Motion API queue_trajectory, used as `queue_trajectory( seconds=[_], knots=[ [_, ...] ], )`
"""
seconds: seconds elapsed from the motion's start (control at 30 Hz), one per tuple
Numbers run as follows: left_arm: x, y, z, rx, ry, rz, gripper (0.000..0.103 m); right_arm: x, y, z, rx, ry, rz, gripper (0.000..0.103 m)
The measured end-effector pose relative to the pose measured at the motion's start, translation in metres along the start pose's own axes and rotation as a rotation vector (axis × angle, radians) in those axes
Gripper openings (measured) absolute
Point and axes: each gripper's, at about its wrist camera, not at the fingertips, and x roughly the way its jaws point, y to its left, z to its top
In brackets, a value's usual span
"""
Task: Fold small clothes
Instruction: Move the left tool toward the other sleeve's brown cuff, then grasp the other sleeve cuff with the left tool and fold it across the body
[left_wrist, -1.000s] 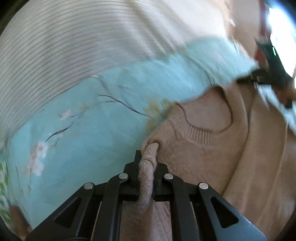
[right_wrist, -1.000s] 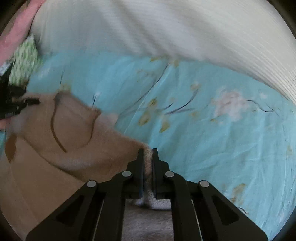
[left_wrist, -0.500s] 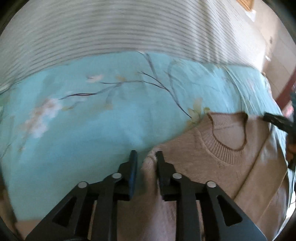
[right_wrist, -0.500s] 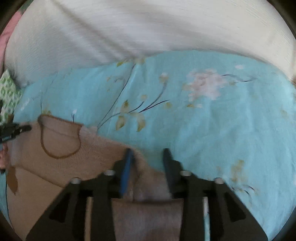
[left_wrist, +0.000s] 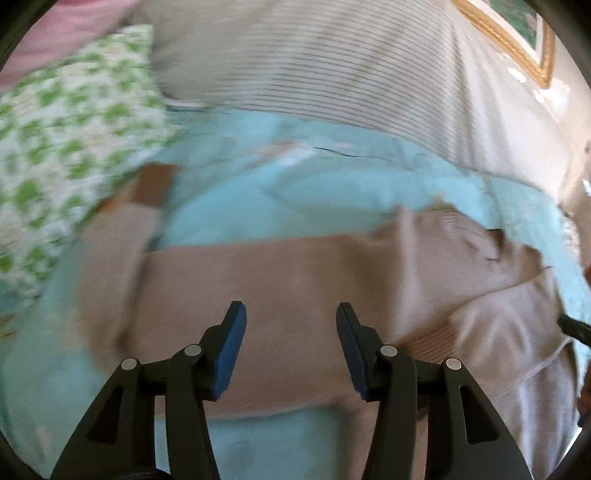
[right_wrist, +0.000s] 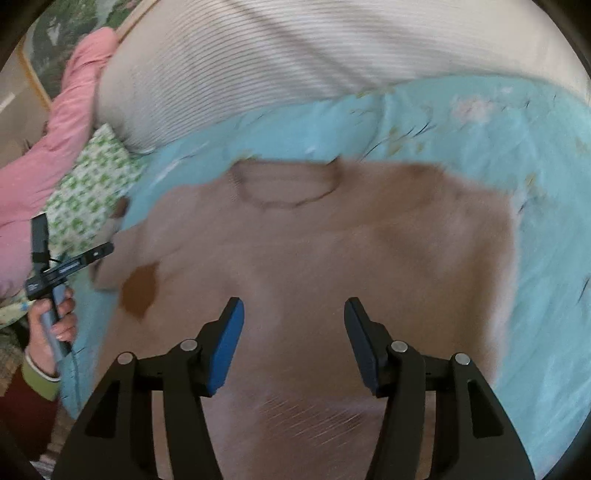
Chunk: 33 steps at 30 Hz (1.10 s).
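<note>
Right wrist view: right gripper (right_wrist: 291, 334) jaws just opening, apart, nothing gripped | tan sweater (right_wrist: 332, 266) flat on blue floral sheet (right_wrist: 535, 192); neckline (right_wrist: 288, 184) at far end; hem nearest | left gripper (left_wrist: 290, 338) likewise parted, just opening, empty above sweater; striped pillow (right_wrist: 295, 55) beyond

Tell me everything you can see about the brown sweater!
The sweater is a soft tan knit with a ribbed round neckline at its far end and a darker brown patch on one sleeve. It lies spread out, front up, on the light blue flowered bedspread. Neither open gripper holds it. The picture is blurry.
</note>
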Motion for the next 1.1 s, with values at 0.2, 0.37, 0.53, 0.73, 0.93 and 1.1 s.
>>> queue_trajectory(
  seconds=[0.2,0.37,0.53,0.73,0.93,1.1],
  knots=[
    [-0.001,0.046,0.016,-0.024,-0.035,0.129,0.059,0.008,0.031,-0.032,0.038,0.011,0.082,0.058],
    [0.025,0.061,0.041,0.025,-0.028,0.265,0.067,0.013,0.042,-0.046,0.065,0.030,0.118,0.058],
    [0.061,0.085,0.063,-0.029,0.037,0.293,0.068,0.018,0.046,-0.056,0.079,0.048,0.146,0.058],
    [0.087,0.104,0.067,-0.104,0.115,0.234,0.012,0.012,0.038,-0.063,0.106,0.030,0.161,0.058],
    [0.033,0.062,0.057,-0.092,-0.004,0.081,0.008,-0.002,0.029,-0.068,0.131,-0.011,0.170,0.058],
    [-0.019,-0.026,0.046,0.010,-0.110,-0.097,0.008,-0.014,0.022,-0.073,0.154,-0.046,0.167,0.058]
  ],
)
